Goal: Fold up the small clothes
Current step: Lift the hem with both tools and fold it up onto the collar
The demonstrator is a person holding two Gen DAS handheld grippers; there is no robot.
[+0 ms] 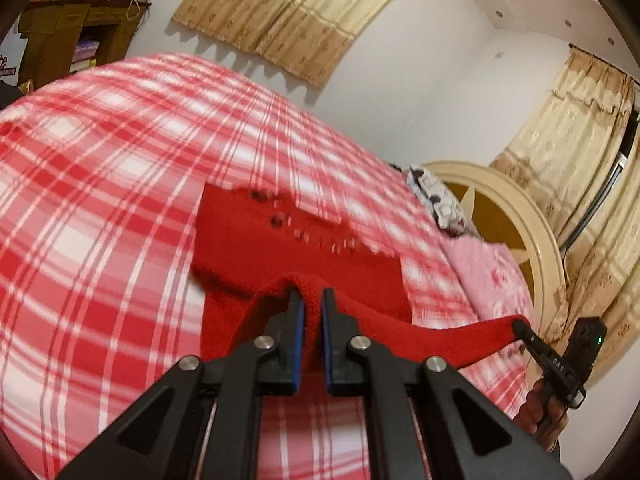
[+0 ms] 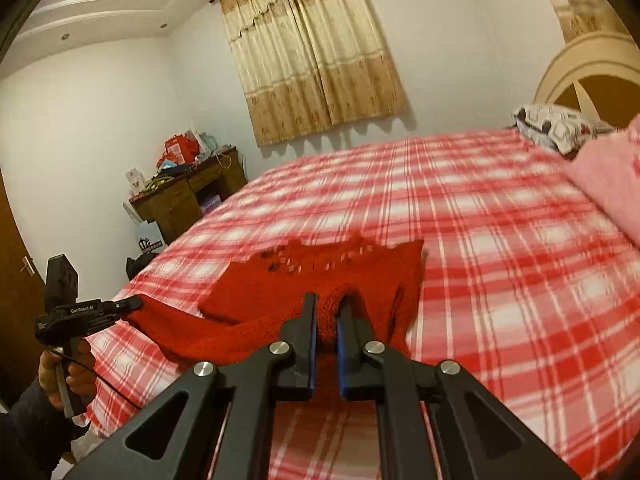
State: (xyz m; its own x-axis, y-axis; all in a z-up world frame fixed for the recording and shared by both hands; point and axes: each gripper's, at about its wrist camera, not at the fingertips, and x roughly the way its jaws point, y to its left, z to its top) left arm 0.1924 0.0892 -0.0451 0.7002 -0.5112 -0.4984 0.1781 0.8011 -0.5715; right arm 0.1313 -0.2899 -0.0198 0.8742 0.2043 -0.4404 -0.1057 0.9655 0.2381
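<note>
Over the red-and-white plaid bed cover [image 1: 100, 208]: one red knitted garment [image 1: 280, 248], two black grippers, two beige curtains [image 2: 312, 48] on the white walls, one brown desk [image 2: 188, 196] piled with clutter, one patterned pillow [image 2: 552, 124] and one pink blanket [image 1: 488, 276] near the cream headboard [image 1: 520, 216].

Left gripper [image 1: 311, 300] angled downward toward the bed, blue-lined jaws nearly together and pinching a bunched fold of the garment's near edge. Seen from the right wrist view, gripped by a hand [image 2: 66, 368] at the pistol handle, dark sleeve below it, tip clamped on the knit at the far left of the lifted edge.

Right gripper [image 2: 327, 306] likewise tilted downward, jaws drawn close with a thick wad of red knit caught between the blue pads. From the left wrist view, tip visible at the far right end of the stretched strip of fabric, hand [image 1: 536, 404] below it on the handle.

Near edge of the garment raised off the cover and pulled into a taut band between the two tips; far part, with its row of small openwork holes, spread on the plaid ahead of both tools and blurred.
</note>
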